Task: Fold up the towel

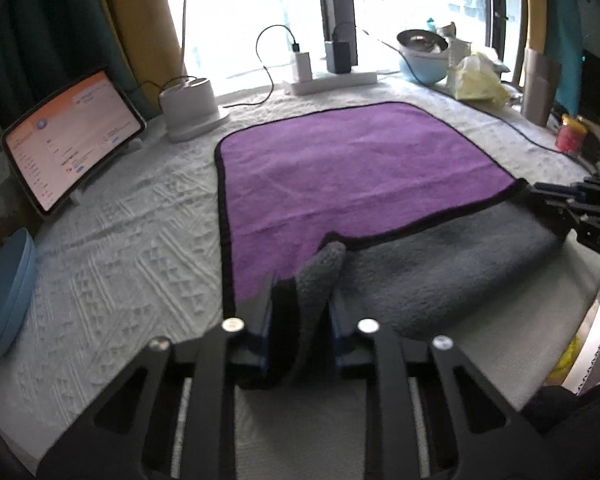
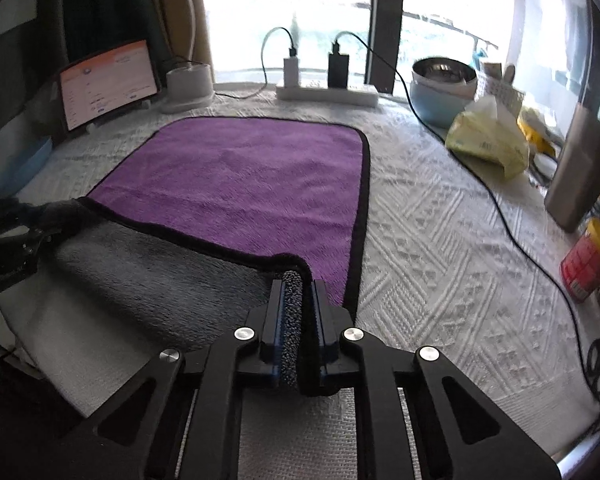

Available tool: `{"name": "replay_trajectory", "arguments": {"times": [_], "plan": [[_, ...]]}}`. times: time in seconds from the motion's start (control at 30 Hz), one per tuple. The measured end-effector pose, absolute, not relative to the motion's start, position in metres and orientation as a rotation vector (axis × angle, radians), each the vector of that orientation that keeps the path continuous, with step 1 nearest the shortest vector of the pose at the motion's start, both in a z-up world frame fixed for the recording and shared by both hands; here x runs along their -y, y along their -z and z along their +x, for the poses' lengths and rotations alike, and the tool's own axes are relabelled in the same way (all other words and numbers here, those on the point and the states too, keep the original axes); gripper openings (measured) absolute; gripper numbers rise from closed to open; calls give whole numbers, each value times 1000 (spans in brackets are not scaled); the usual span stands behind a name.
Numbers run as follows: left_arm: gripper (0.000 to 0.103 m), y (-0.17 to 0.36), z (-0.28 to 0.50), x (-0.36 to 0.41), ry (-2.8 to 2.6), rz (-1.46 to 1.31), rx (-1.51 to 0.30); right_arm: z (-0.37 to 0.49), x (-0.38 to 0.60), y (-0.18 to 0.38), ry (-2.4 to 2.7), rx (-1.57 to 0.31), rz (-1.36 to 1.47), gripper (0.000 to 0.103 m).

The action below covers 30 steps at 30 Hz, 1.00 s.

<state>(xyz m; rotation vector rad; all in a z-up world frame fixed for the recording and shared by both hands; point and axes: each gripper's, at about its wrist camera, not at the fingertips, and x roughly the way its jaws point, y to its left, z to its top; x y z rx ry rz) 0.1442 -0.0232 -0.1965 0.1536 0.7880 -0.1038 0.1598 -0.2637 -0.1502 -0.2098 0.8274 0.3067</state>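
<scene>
White textured cloth covers our counter (image 2: pixel 440 240), where the purple towel with grey underside and black trim (image 2: pixel 240 184) lies. Left hand-held gripper (image 1: pixel 300 304) and right hand-held gripper (image 2: pixel 298 296) each pinch a near corner; we should carry both forward evenly.

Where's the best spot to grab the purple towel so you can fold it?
Grip the towel at its two near corners, coming from the near edge of the table. The black-trimmed hem there gives a thin edge to pinch, and the far part lies flat. That is how it is held now: the left gripper and right gripper each pinch a corner, with the grey underside turned up.
</scene>
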Motion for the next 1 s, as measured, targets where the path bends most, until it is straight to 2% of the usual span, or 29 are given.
{"name": "replay_trajectory", "arguments": {"times": [0.5,1.0], "plan": [[17,158,151,10,97,73,-725,166,252,95,-348,-707,-187,12],[17,125,184,3,90,38,-669,204,252,71,-365,-652,-156,12]]}}
